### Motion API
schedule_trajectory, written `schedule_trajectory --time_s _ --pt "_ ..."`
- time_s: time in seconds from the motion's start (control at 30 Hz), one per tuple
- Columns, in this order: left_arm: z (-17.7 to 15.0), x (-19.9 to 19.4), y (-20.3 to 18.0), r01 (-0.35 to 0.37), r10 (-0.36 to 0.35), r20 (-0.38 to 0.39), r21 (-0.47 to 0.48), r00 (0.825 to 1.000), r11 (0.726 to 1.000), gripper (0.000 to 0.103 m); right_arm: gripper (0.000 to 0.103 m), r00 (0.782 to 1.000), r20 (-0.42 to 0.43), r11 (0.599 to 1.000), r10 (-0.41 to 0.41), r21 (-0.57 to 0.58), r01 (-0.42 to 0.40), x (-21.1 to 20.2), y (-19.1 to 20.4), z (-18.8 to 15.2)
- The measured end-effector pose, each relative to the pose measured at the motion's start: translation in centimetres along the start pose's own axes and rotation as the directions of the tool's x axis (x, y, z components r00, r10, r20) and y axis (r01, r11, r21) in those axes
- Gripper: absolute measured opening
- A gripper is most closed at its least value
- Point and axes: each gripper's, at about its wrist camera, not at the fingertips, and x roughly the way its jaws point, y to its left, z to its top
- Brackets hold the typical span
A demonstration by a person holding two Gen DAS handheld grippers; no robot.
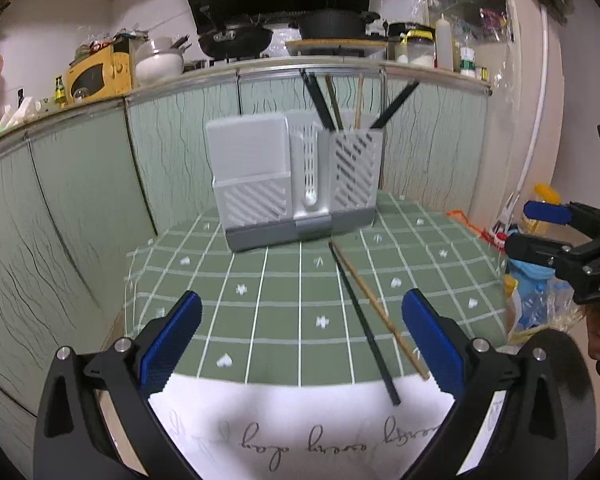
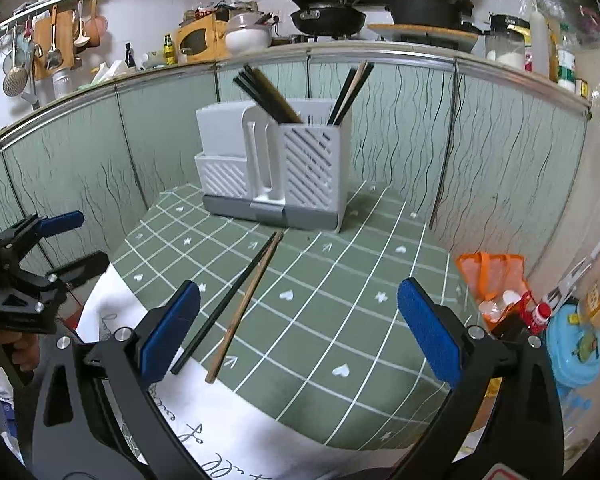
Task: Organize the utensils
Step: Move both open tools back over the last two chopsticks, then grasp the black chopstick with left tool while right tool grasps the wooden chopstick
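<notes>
1. Two chopsticks lie loose on the worktop [image 1: 260,280], a black chopstick [image 1: 362,320] and a wooden chopstick [image 1: 380,312]. They touch or nearly touch at their far tips, just in front of the utensil holder [image 1: 296,184], and spread apart toward the near edge, where their ends rest on a white paper sheet [image 1: 300,412].

2. Several chopsticks already stand in the holder's right-hand slatted compartment [image 2: 314,168], leaning against its rim.

3. Both tools are released and hold nothing: the left tool [image 1: 300,336] and the right tool [image 2: 298,336] each hover over the near worktop with blue pads spread wide.

4. Judged from this, the step in hand is picking up a loose chopstick. The right tool looks better placed, since the pair lies just beside its left pad [image 2: 172,330].

5. To do it well, I would take one stick at a time, closing across the shaft near its middle so it does not swing. Then tip it upright and lower it into the compartment, clear of the leaning sticks.

6. Handwriting on the sheet appears upside down in the left wrist view; "day" can be made out, the rest is unclear. The right tool's body, seen from the left wrist, bears letters that read roughly "DAS".
</notes>
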Motion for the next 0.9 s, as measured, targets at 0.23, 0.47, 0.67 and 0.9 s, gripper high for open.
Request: schedule_trajectory --time_s 0.23,0.47,0.67,0.9 --pt "-2.8 1.7 -0.4 0.032 -0.033 -0.052 -0.036 0.998 0.999 0.098 0.095 1.000 -0.030 1.000 0.008 0.012 -0.008 1.3 0.2 -2.0" --pt "-5.6 4.0 -3.2 0.058 -0.059 -0.124 -0.015 0.991 0.998 0.082 0.095 0.998 -0.053 1.000 0.014 0.027 -0.012 1.9 0.1 -3.4" --pt "-6.8 5.6 -5.1 0.073 -0.072 -0.165 0.003 0.984 0.997 0.065 0.095 0.999 -0.052 1.000 -0.006 0.020 0.007 1.7 -0.3 -4.1" --pt "-7.1 6.5 -5.7 0.030 -0.026 -0.175 0.025 0.984 0.999 0.039 0.095 0.997 -0.070 0.999 -0.040 -0.001 0.040 1.7 -0.6 -5.5"
